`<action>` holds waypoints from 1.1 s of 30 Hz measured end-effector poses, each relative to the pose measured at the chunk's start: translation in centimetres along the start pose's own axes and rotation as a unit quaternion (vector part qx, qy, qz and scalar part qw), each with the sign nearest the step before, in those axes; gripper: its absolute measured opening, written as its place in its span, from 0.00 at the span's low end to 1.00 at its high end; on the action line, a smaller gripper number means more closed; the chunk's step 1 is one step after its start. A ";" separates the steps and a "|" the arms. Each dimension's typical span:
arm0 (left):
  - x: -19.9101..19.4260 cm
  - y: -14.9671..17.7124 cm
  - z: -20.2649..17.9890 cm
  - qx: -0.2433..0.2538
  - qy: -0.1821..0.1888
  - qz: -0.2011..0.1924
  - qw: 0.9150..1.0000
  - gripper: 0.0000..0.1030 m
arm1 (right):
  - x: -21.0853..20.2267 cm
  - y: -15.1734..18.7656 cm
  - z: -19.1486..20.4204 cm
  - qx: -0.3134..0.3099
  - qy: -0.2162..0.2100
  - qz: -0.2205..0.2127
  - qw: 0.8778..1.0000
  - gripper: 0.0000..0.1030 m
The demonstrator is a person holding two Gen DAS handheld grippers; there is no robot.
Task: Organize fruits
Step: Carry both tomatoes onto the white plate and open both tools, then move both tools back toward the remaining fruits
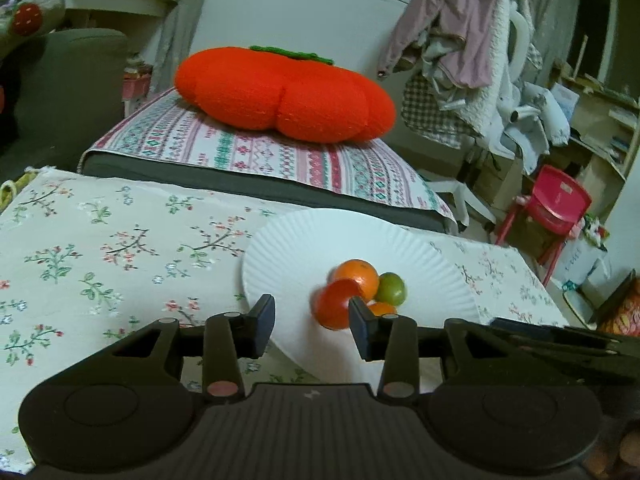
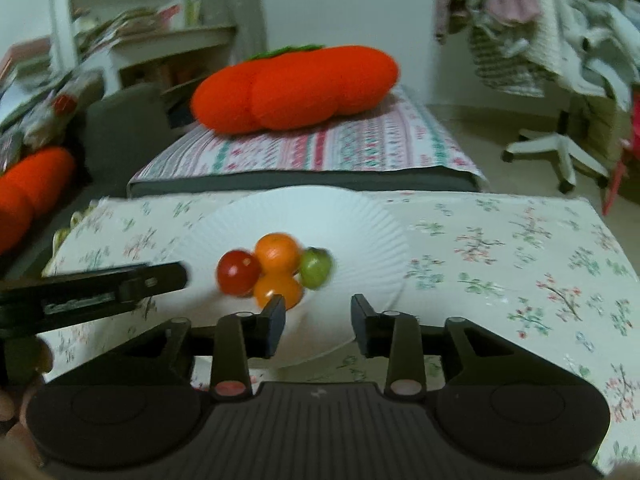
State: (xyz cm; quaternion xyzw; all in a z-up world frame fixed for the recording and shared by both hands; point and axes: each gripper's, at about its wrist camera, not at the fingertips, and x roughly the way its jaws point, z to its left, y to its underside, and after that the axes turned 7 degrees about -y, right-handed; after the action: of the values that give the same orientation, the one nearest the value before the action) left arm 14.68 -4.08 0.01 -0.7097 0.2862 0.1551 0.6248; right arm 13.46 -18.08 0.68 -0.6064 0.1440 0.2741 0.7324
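A white paper plate (image 1: 288, 248) (image 2: 360, 224) lies on the floral tablecloth. On it sit a red fruit (image 1: 334, 306) (image 2: 237, 272), two orange fruits (image 1: 358, 276) (image 2: 278, 252) (image 2: 276, 290) and a green fruit (image 1: 392, 288) (image 2: 316, 267), bunched together. My left gripper (image 1: 312, 320) is open and empty, low over the plate's near edge, its right finger just in front of the red fruit. My right gripper (image 2: 318, 316) is open and empty over the plate's near edge, just right of the fruits. The left gripper's side shows at the left of the right wrist view (image 2: 100, 294).
The floral tablecloth (image 1: 100, 248) (image 2: 520, 264) covers the table. Behind it a large orange pumpkin cushion (image 1: 284, 94) (image 2: 296, 88) rests on a patterned mattress (image 1: 260, 156). A clothes-laden chair (image 1: 472, 60) and a red child's chair (image 1: 552, 204) stand at the right.
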 end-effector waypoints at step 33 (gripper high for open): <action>-8.5 6.8 0.1 0.041 -0.068 0.069 0.994 0.64 | -5.7 3.3 2.4 0.084 -0.045 0.014 0.995 0.90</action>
State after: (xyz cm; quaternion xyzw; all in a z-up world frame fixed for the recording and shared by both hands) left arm 3.95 -2.61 -0.53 -0.6498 0.2972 0.2334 0.6594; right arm 6.65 -16.66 1.66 -0.5276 0.1415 0.2983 0.7827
